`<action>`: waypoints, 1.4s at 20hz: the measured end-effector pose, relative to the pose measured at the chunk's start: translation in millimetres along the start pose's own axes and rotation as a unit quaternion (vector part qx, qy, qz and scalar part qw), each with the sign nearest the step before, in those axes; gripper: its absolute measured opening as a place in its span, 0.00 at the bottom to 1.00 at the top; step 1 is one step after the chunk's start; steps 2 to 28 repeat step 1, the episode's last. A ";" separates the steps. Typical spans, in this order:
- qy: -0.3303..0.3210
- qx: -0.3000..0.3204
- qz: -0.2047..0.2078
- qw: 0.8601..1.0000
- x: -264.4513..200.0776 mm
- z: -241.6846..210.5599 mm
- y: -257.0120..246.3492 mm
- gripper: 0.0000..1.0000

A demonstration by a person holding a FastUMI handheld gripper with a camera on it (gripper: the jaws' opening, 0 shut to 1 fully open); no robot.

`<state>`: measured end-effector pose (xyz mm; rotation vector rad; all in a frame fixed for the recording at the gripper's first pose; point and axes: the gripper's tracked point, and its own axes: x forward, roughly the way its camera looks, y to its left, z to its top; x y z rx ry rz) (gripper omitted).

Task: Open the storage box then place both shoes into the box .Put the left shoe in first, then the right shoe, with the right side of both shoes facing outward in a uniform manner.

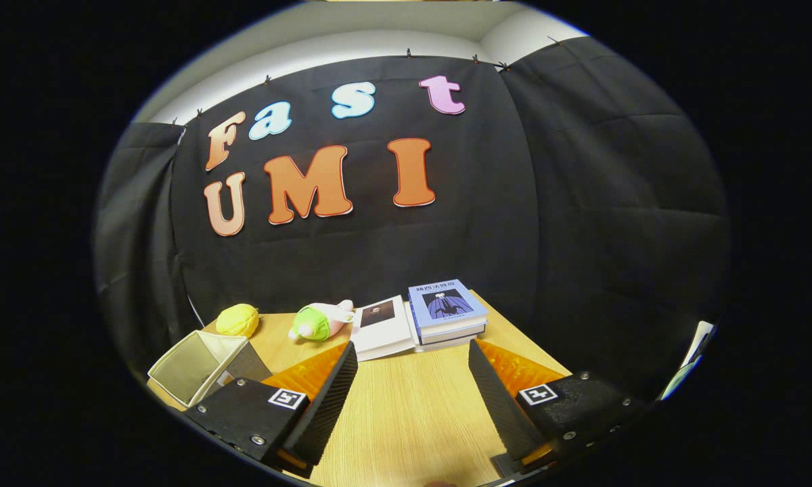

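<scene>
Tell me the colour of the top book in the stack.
Blue, best seen in the gripper view: the top book lies beyond the open jaws.

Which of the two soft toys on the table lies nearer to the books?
The green and pink toy: it lies right beside the white book. The yellow toy sits farther away, behind the open box. The gripper is open.

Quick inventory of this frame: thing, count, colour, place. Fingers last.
Wooden table: 1, light brown, under everything.
Open-topped box: 1, cream inside with grey sides, beside the left finger, tilted.
Yellow plush toy: 1, beyond the box.
Green and pink plush toy: 1, lying beyond the left finger.
White book: 1, flat, ahead of the fingers.
Blue-covered book stack: 1 stack, touching the white book.
Fingers: 2, black with orange sides, spread wide, nothing between them but bare table.
</scene>
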<state>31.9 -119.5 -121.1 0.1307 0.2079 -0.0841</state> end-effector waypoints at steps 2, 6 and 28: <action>0.000 0.000 -0.001 1.000 -0.8 -0.7 -0.8 0.99; 0.000 0.000 -0.001 1.000 -0.8 -0.7 -0.8 0.99; 0.000 0.000 -0.001 1.000 -0.8 -0.7 -0.8 0.99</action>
